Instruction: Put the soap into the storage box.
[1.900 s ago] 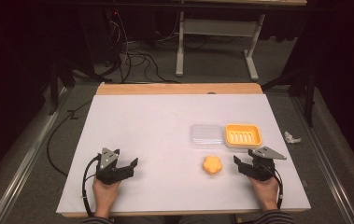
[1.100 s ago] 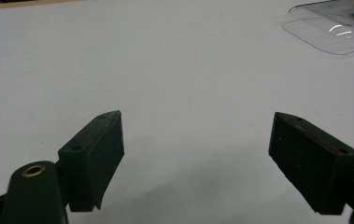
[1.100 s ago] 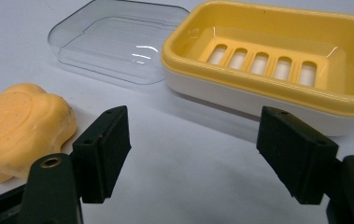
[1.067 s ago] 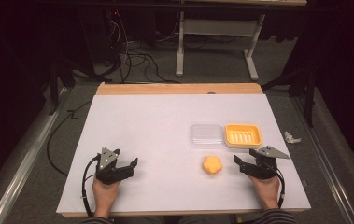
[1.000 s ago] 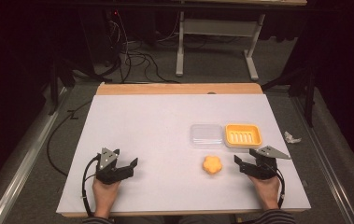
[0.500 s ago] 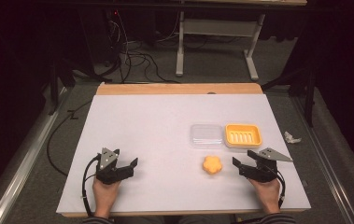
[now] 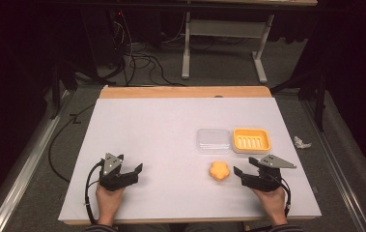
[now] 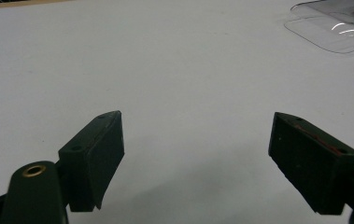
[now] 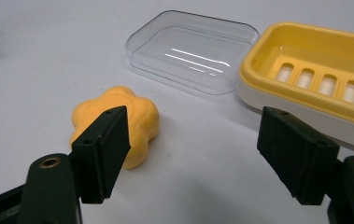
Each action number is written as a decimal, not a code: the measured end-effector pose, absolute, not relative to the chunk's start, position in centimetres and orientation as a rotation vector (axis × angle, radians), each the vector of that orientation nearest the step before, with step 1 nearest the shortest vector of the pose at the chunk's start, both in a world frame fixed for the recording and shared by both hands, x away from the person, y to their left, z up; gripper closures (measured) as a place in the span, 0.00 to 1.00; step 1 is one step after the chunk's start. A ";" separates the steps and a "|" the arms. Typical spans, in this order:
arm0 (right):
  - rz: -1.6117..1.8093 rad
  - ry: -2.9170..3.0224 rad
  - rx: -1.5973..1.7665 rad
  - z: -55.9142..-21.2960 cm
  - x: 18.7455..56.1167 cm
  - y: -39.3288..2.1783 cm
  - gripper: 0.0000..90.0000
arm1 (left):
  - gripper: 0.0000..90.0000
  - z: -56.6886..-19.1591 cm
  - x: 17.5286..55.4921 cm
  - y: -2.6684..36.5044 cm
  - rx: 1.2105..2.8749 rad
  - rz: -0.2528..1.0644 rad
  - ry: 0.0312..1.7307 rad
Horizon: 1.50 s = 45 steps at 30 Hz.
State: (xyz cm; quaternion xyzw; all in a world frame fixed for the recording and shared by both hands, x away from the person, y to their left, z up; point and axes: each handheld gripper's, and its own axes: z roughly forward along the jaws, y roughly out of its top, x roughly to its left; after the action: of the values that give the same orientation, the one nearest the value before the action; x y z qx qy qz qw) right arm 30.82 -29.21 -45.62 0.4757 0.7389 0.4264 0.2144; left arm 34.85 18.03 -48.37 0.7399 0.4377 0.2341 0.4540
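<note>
High view | we hold both tongs spread, left tongs (image 7: 131, 175) idle, right tongs (image 7: 244, 176) just beside orange flower-shaped soap (image 7: 219, 171) on white surface (image 7: 161, 130) | likely step: straddle soap squarely, pinch gently

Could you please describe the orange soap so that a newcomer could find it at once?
On the white table, look near the right gripper. The soap lies just left of it, in front of the clear lid: small, orange, flower-shaped.
</note>
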 end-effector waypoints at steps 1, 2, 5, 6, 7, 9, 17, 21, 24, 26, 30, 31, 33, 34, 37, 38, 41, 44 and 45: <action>1.181 2.055 1.318 -45.6 30.8 -29.0 0.29 | 0.21 -48.4 34.8 18.0 1.826 0.578 1.080; 1.181 2.055 1.318 -45.6 30.8 -29.0 0.29 | 0.21 -48.4 34.8 18.0 1.827 0.578 1.080; 1.168 2.077 1.298 -45.5 30.8 -28.4 0.29 | 0.21 -48.4 34.9 18.0 1.827 0.577 1.080; 1.165 2.092 1.287 -45.4 30.8 -28.0 0.29 | 0.21 -48.4 34.9 18.0 1.827 0.576 1.080; 1.155 2.102 1.275 -45.4 30.9 -27.8 0.29 | 0.21 -48.4 34.9 18.0 1.827 0.576 1.080; 1.152 2.110 1.276 -45.3 30.9 -27.6 0.29 | 0.21 -48.4 34.9 18.0 1.826 0.576 1.080; 1.127 2.169 1.239 -45.2 31.4 -26.2 0.28 | 0.21 -48.4 34.9 18.1 1.826 0.572 1.080; 1.112 2.212 1.214 -45.2 31.7 -25.4 0.28 | 0.21 -48.4 34.9 18.1 1.825 0.571 1.081; 1.097 2.231 1.198 -45.2 31.9 -25.0 0.27 | 0.21 -48.4 34.9 18.1 1.824 0.571 1.081; 1.086 2.242 1.198 -45.2 32.0 -24.7 0.27 | 0.21 -48.4 34.9 18.1 1.824 0.571 1.081; 1.071 2.261 1.189 -45.3 32.3 -24.3 0.27 | 0.21 -48.4 34.9 18.1 1.823 0.571 1.081; 1.065 2.268 1.183 -45.3 32.3 -24.1 0.27 | 0.21 -48.4 34.9 18.1 1.823 0.571 1.081; 1.049 2.279 1.179 -45.3 32.4 -23.8 0.26 | 0.21 -48.4 34.9 18.1 1.823 0.572 1.081; 1.040 2.286 1.172 -45.4 32.5 -23.7 0.26 | 0.21 -48.4 34.9 18.1 1.823 0.571 1.081; 1.028 2.297 1.170 -45.5 32.6 -23.4 0.26 | 0.21 -48.4 34.9 18.1 1.822 0.572 1.080; 1.021 2.303 1.170 -45.5 32.7 -23.3 0.26 | 0.21 -48.4 34.9 18.1 1.823 0.571 1.080; 0.998 2.313 1.171 -45.8 33.0 -22.9 0.25 | 0.21 -48.4 34.9 18.1 1.821 0.572 1.080; 0.971 2.331 1.173 -46.0 33.3 -22.6 0.25 | 0.21 -48.4 34.8 18.1 1.820 0.573 1.081; 0.963 2.333 1.168 -46.1 33.3 -22.5 0.25 | 0.21 -48.4 34.8 18.1 1.820 0.574 1.080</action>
State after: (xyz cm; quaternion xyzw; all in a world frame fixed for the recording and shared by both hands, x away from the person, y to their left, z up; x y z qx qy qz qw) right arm 33.34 -22.52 -46.08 0.4132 0.8252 0.3407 0.1793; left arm 34.85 18.10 -48.37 0.7383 0.4383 0.2327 0.4568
